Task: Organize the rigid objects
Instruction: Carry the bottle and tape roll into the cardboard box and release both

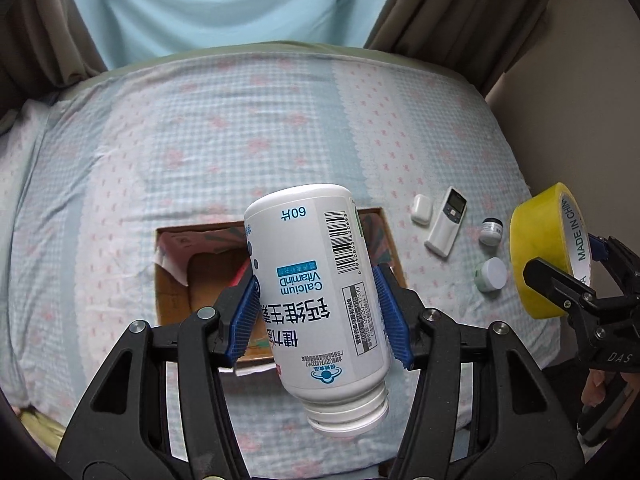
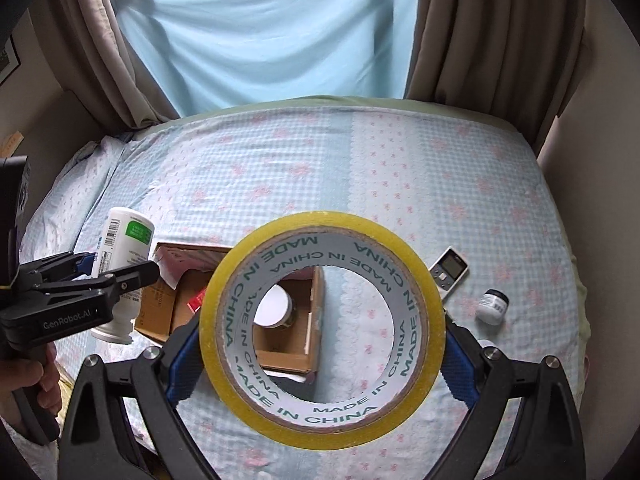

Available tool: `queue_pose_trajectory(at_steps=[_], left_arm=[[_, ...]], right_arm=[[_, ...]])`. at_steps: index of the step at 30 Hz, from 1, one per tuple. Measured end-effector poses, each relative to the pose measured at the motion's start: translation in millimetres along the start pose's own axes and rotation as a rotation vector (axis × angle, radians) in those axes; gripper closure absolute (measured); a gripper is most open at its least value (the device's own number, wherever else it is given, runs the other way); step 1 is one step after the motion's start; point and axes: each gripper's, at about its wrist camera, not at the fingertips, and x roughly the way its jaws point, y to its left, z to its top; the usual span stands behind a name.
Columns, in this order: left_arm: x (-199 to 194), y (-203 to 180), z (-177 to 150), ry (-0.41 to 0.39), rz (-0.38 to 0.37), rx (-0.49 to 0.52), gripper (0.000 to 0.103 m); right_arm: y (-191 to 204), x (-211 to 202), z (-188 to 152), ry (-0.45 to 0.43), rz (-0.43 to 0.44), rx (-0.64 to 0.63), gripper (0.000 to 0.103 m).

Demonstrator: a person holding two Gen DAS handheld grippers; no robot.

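So both hands were loaded at once. Nearest to me, my left gripper (image 1: 320,308) had its jaws pinching a white supplement bottle (image 1: 316,300) around the body, cap end tipped back toward me and the base pointing away, hanging in the air over the near edge of the cardboard box (image 1: 180,280). My right gripper (image 2: 320,344) had its jaws pinching a yellow roll of packing tape (image 2: 324,316) by the outer edges, held flat-on to the camera so I could look straight through the core.

Through that hole I could see a white-lidded jar (image 2: 274,306) already sitting in the box, plus something red I couldn't make out.

Further out on the bed (image 1: 280,120), right of the box, the leftovers were still waiting: a white earbud case (image 1: 421,209), a remote (image 1: 446,222), a small dark-capped jar (image 1: 491,231) and a pale green jar (image 1: 491,275) nearest the tape.

What worried me: the bottle was tilted and smooth, so the blue pads could let it slide out cap-first before it was properly over the opening. Also both grippers were headed for one smallish box, so they could easily bump. And the mattress is soft, meaning a hard drop could tip the box or bounce stuff out.
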Motion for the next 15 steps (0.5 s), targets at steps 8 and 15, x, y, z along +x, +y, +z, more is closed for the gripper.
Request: queue_pose_trajectory(at_steps=[8, 15], left_arm=[[28.4, 79.4, -7.9, 0.043, 0.043, -0.079, 0.052], [81.1, 108.4, -17.4, 0.139, 0.056, -0.078, 0.052]], right_arm=[[65.5, 61.0, 4.1, 0.108, 0.004, -0.135, 0.007], [114.1, 129.4, -1.5, 0.256, -0.033, -0.343, 0.007]])
